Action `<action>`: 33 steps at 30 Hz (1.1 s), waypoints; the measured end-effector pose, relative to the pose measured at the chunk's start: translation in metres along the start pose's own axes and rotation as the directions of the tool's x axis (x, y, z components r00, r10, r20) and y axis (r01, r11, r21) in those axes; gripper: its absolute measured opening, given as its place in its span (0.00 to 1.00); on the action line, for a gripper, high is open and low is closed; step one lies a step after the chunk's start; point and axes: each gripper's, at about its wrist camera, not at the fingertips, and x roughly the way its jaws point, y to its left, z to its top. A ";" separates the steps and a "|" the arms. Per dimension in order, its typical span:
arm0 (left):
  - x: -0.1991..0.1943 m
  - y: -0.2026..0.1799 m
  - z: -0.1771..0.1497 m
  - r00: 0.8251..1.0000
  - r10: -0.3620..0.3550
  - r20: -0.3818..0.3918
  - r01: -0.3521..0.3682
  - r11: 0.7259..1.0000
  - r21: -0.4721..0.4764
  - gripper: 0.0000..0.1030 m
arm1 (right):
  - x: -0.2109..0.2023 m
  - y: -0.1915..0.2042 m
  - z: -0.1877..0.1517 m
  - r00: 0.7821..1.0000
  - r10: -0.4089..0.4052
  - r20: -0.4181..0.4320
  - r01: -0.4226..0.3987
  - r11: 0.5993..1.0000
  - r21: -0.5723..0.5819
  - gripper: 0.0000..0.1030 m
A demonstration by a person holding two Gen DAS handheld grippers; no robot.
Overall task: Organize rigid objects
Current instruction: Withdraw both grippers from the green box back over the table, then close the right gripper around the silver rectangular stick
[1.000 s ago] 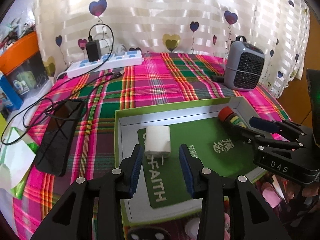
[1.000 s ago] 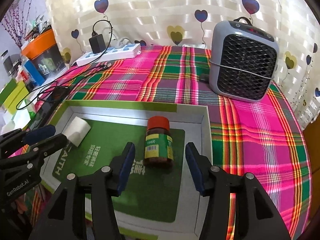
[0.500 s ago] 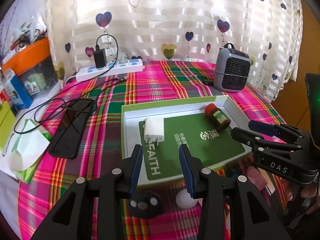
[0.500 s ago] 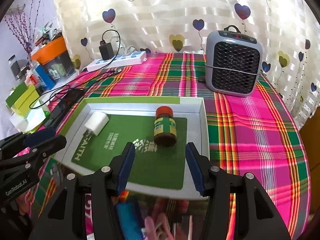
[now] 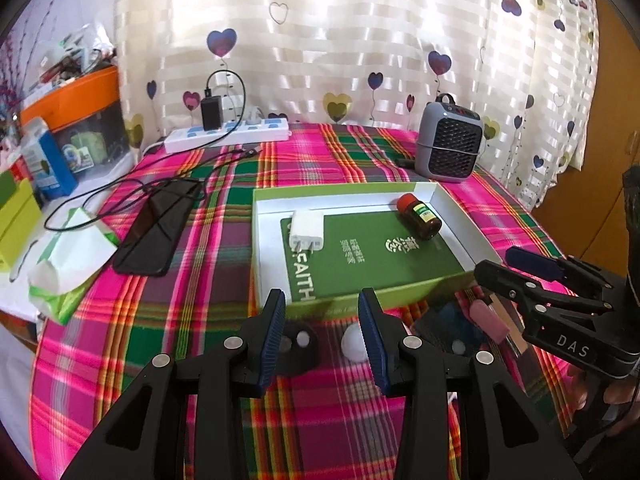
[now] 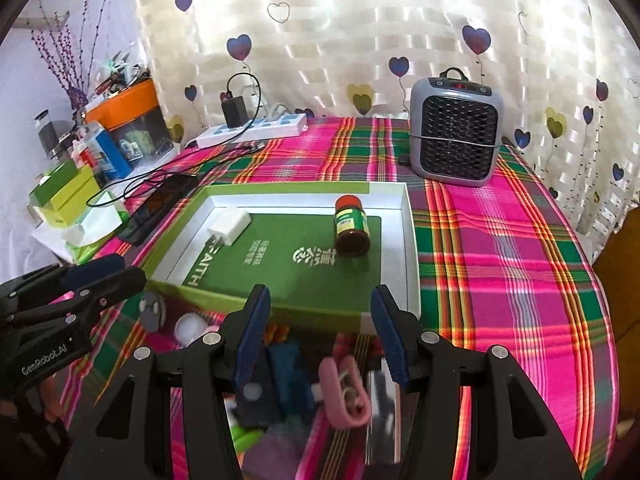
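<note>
Grippers both stand with jaws apart and nothing between the pads: the left gripper (image 5: 322, 334) and the right gripper (image 6: 320, 332) hover over the near edge of the table, short of the shallow green-rimmed white cardboard tray (image 5: 262, 248). Inside the tray, on its green printed insert, a white plug-in charger block (image 5: 306, 230) lies toward the left rear and a brown glass bottle with red cap and yellow-green label (image 5: 420, 216) lies on its side toward the right rear, the two well apart.

Left wrist view alone shows the black smartphone (image 5: 158, 228) in full, flat on the pink-and-green plaid cloth (image 5: 200, 312) left of the tray, plus a black round piece (image 5: 296, 346) and a white ball (image 5: 354, 342) just before the tray's front wall.

Right wrist view alone shows a pink clip-like item (image 6: 344, 392) and a blue object (image 6: 288, 380) below its jaws (blurred; identity uncertain), and the grey grilled desk heater (image 6: 456, 132) at larger scale, right rear.
</note>
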 end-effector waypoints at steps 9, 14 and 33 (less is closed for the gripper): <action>-0.013 0.015 -0.019 1.000 -0.003 -0.002 0.003 0.999 -0.045 0.36 | -0.020 -0.003 -0.022 0.999 -0.037 0.013 0.037 0.999 -0.002 0.52; -0.015 0.021 -0.025 1.000 0.008 -0.009 -0.009 0.999 -0.048 0.36 | -0.026 -0.003 -0.035 0.997 -0.077 0.011 0.077 0.997 -0.028 0.52; 0.002 0.029 -0.049 0.996 -0.012 -0.091 0.005 0.997 -0.079 0.36 | -0.021 -0.023 -0.069 0.987 -0.136 -0.091 0.135 0.991 -0.013 0.52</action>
